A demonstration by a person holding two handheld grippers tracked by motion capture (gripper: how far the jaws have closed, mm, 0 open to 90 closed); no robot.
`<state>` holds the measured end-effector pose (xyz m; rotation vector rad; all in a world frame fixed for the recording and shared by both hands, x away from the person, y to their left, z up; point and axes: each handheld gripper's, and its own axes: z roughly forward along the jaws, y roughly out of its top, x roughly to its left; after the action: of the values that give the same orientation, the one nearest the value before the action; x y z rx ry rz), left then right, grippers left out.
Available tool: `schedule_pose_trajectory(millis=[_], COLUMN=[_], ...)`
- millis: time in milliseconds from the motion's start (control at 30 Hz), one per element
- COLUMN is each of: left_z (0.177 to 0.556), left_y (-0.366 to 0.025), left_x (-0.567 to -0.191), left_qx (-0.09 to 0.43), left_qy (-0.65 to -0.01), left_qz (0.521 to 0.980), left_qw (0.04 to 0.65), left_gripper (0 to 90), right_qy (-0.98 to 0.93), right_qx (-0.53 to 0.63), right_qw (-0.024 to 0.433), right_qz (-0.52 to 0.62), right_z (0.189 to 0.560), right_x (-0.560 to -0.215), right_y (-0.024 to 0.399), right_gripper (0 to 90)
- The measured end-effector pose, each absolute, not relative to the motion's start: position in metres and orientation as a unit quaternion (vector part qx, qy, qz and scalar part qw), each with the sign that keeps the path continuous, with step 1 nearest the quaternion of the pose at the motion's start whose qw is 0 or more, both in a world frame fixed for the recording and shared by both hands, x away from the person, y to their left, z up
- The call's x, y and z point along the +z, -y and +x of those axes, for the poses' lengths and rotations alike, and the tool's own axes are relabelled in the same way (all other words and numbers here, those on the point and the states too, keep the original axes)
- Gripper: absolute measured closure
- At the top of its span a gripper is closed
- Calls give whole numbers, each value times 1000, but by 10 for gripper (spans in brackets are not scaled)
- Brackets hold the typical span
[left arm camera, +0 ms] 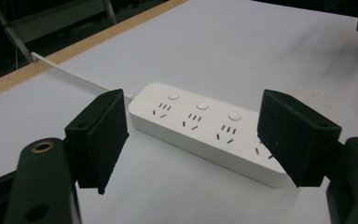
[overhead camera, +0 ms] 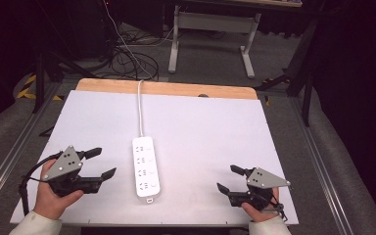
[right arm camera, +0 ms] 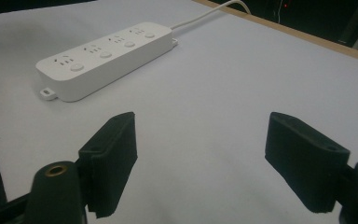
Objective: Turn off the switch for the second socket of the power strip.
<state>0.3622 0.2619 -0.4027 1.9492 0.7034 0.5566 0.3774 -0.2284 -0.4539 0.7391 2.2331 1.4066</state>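
A white power strip [overhead camera: 145, 166] lies flat on the white table [overhead camera: 210, 127], slightly left of the middle, with its white cord [overhead camera: 140, 107] running to the far edge. My left gripper [overhead camera: 106, 161] hovers just left of the strip, open and pointing at it, jaws empty. In the left gripper view the strip [left arm camera: 205, 130] lies beyond the wide-apart jaws of the left gripper [left arm camera: 198, 137]. My right gripper [overhead camera: 225, 177] stands open near the front right of the table, well clear of the strip. In the right gripper view the strip [right arm camera: 105, 53] lies far off at upper left, the right gripper [right arm camera: 208, 158] empty.
A wooden strip [overhead camera: 166, 88] borders the table's far edge. Metal rails [overhead camera: 10, 156] run along both sides of the table. Behind it, on the floor, stand a white desk frame [overhead camera: 210, 34] and loose cables [overhead camera: 127, 58].
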Motion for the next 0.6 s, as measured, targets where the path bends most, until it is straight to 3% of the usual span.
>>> schedule_pose_trajectory(millis=[600], left_z=[384], left_y=[-228], left_x=[-396], left_qx=[214], left_qy=[-266], left_qz=[811], left_qw=[475], left_gripper=[253], right_qy=[-800], right_qx=[504], right_qw=[193], right_qz=[263], right_z=[378], right_x=[-455], right_y=[228], right_gripper=[242])
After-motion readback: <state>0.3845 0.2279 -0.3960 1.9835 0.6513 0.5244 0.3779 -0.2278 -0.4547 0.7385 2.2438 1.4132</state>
